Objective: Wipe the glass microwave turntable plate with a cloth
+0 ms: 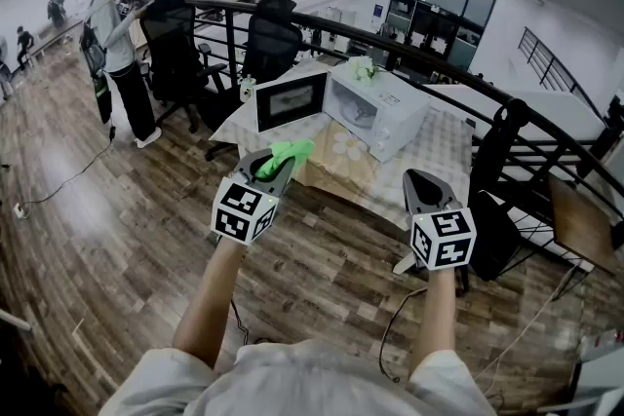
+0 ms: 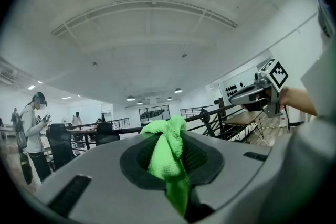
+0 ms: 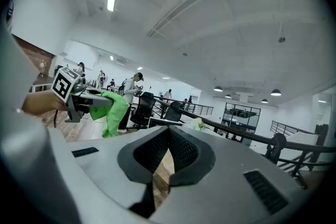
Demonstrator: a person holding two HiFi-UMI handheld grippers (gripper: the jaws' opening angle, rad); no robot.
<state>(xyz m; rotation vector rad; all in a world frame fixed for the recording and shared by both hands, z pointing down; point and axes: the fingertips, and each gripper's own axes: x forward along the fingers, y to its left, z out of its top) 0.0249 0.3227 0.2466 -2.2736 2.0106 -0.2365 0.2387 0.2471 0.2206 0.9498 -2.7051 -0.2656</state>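
Note:
A white microwave (image 1: 382, 110) stands on a cloth-covered table (image 1: 444, 151) ahead of me, its door (image 1: 291, 100) swung open to the left. I cannot make out the glass plate inside the cavity. My left gripper (image 1: 276, 164) is held short of the table and is shut on a bright green cloth (image 1: 291, 153). The cloth (image 2: 169, 152) bulges up between the pads in the left gripper view (image 2: 170, 157). My right gripper (image 1: 421, 182) is level with it to the right, shut and empty (image 3: 167, 153). It sees the cloth (image 3: 113, 110) hanging from the left gripper.
A black railing (image 1: 439, 63) curves behind the table. Black office chairs (image 1: 268, 39) stand at the table's far left. A person (image 1: 117, 44) stands on the wooden floor further left. Cables (image 1: 58, 180) lie across the floor.

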